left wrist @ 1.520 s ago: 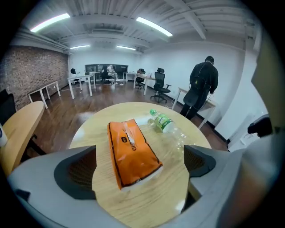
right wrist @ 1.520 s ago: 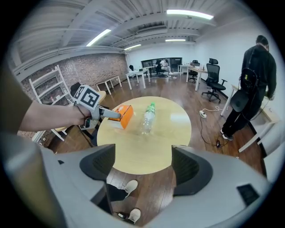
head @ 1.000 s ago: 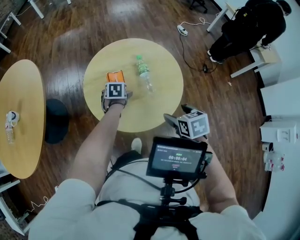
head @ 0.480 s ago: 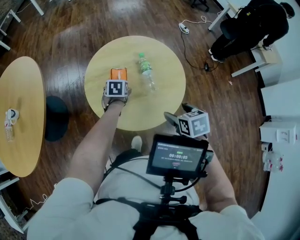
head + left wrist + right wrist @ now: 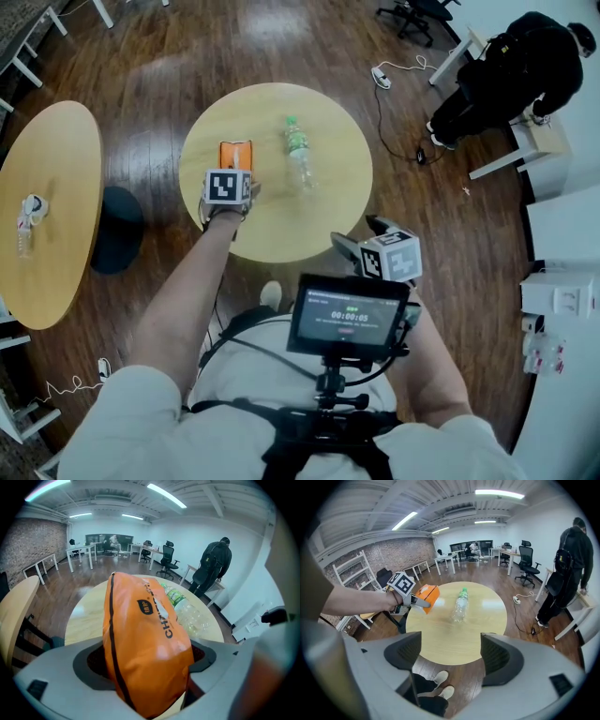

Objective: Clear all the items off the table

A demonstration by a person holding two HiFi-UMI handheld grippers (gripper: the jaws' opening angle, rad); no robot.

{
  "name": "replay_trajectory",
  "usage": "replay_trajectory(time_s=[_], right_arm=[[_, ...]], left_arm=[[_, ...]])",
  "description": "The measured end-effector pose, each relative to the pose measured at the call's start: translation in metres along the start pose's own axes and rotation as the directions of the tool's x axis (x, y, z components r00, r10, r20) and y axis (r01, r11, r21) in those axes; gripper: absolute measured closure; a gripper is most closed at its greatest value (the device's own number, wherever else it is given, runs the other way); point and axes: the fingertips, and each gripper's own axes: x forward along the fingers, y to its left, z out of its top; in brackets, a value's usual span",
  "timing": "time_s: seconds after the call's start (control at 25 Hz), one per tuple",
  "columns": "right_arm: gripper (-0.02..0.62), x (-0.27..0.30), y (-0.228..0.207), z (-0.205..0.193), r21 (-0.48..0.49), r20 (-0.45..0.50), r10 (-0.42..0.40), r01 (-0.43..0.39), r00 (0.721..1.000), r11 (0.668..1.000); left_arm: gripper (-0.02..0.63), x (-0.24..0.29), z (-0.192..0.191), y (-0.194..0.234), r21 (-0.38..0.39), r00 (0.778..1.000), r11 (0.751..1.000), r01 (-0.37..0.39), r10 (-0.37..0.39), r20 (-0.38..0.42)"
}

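An orange snack packet [image 5: 234, 154] is pinched at its near end by my left gripper [image 5: 232, 178], over the left part of the round wooden table [image 5: 281, 246]. In the left gripper view the packet [image 5: 145, 634] fills the space between the jaws, and the left gripper [image 5: 147, 660] is shut on it. Seen from the right gripper view, the packet [image 5: 427, 596] is tilted just above the tabletop. A clear plastic bottle [image 5: 298, 159] with a green cap lies on its side at the table's middle. My right gripper [image 5: 366, 234] hangs open and empty beyond the table's near edge.
A second round table [image 5: 47, 216] stands at the left with a small bottle [image 5: 26, 220] on it, and a dark round stool [image 5: 117, 230] sits between the tables. A person in black [image 5: 511, 75] bends over a white desk at the back right. A cable [image 5: 394, 103] trails on the wood floor.
The left gripper's jaws have shut on the near end of the orange packet. The bottle and the right gripper have stayed where they were.
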Motion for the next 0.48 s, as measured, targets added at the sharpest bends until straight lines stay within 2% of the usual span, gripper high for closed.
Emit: replay_trajectory(time_s=[0.2,0.48], right_arm=[[0.189,-0.022,0.003,-0.006,-0.066,0.021,0.056,-0.055,0.998,0.996],[0.190,-0.031,0.028,0.000,-0.198,0.028,0.153,-0.145,0.988,0.969]], left_arm=[[0.193,-0.073,-0.002,-0.002,-0.047,0.996,0.997,-0.065,0.068,0.055],[0.193,-0.157,-0.041,0.039,-0.155,0.978,0.972,-0.179,0.193,0.083]])
